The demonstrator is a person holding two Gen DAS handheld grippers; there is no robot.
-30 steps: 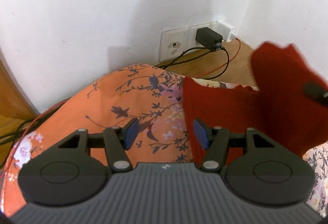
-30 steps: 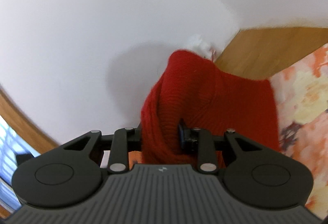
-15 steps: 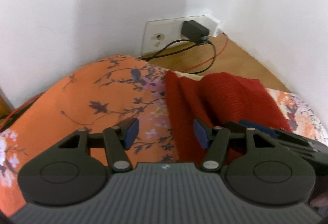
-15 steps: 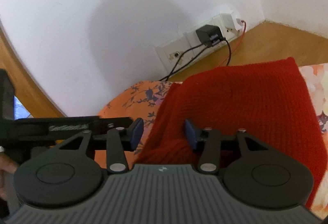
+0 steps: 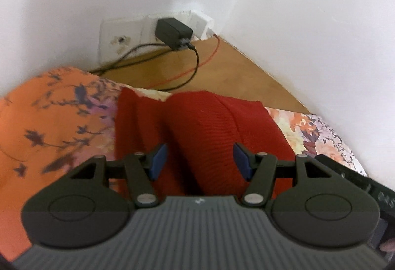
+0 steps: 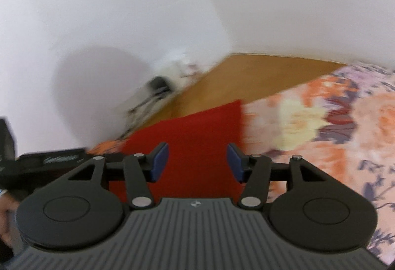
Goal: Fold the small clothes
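While spread wide, both hand-held grippers (image 5: 199, 160) (image 6: 197, 161) over folded red knit (image 5: 212, 131).

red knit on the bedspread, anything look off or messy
The red knit isn't flat: the left wrist view shows one part humped over another, left edge sticking out unevenly. Nothing looks torn or spilled. Both hand-held grippers are open above it.

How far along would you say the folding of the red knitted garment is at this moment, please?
Done: the red knitted garment lies on the floral cloth with one layer already doubled over. In hand: nothing; the left gripper and the right gripper are both open above it, fingers apart. Left: the fold looks bulky and uneven, so probably another fold or some smoothing.
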